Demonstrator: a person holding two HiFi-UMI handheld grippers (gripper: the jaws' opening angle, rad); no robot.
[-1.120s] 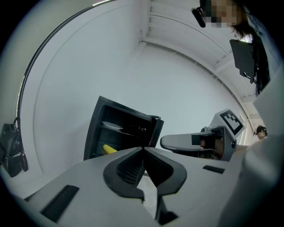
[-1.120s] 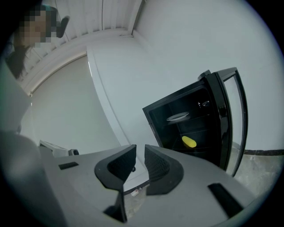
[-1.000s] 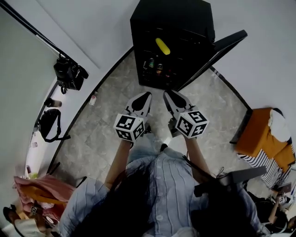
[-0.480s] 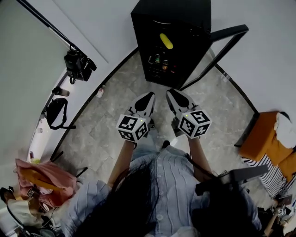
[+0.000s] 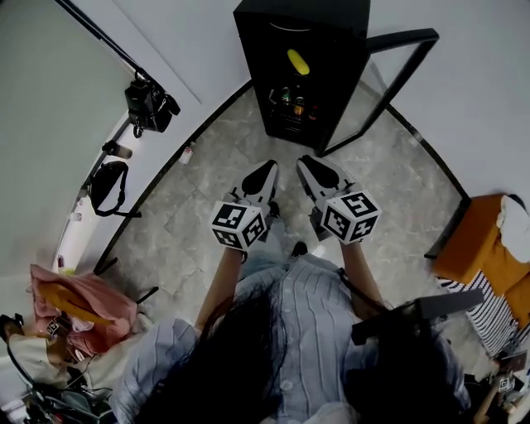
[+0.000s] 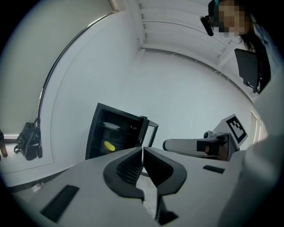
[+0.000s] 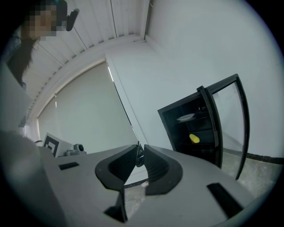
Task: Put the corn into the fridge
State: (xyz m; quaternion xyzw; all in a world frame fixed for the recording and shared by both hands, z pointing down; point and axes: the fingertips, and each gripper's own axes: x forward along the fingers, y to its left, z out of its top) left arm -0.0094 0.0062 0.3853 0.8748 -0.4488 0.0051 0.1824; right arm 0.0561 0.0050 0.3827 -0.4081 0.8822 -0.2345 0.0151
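The yellow corn (image 5: 298, 61) lies on a shelf inside the black fridge (image 5: 331, 25), whose glass door (image 5: 396, 87) stands swung open to the right. Both grippers hang side by side over the floor, well short of the fridge and pointing at it. My left gripper (image 5: 267, 171) is shut, its tips touching and empty (image 6: 142, 150). My right gripper (image 5: 308, 163) holds nothing, and its jaws stand a narrow slit apart (image 7: 140, 153). Both gripper views show the corn (image 6: 109, 145) (image 7: 194, 138) far off.
A white plate (image 7: 186, 117) sits on the shelf above the corn, bottles (image 5: 290, 98) on the shelf below it. A camera bag (image 5: 149, 103) and a black bag (image 5: 109, 186) lie by the left wall. An orange seat (image 5: 476, 248) is at the right, pink cloth (image 5: 79, 306) at the lower left.
Both grippers have drawn back from the fridge together, still empty. The fridge now sits higher in the head view, and its door shows at a different angle.
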